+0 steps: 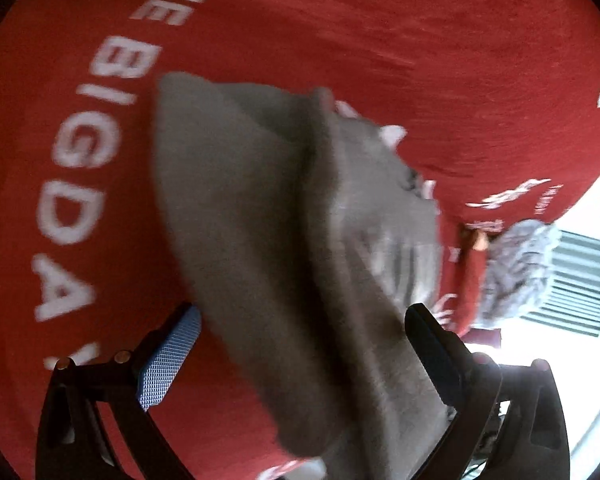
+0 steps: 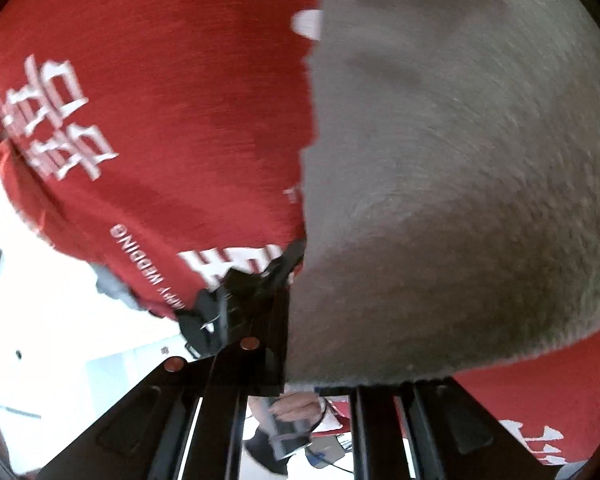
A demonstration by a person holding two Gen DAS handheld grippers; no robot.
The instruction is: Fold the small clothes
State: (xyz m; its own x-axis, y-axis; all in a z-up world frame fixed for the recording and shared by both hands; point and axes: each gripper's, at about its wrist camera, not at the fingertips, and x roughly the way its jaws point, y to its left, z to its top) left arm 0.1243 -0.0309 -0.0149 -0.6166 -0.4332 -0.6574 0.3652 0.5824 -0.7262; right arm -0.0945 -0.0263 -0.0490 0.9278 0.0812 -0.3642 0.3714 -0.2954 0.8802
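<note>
Red cloth underneath; left gripper released astride grey garment; right gripper clenched on its edge. Mid-fold; next, left pinch.

A: Both views are smeared with motion blur; the white lettering on the red cloth streaks in the left wrist view.

B: Daylight blows out white at the window; fisheye bends the edges, corners go black.

A: The grey garment is shaded underneath.

Black tongs with blue ribbed pads and copper-coloured screws.
</note>
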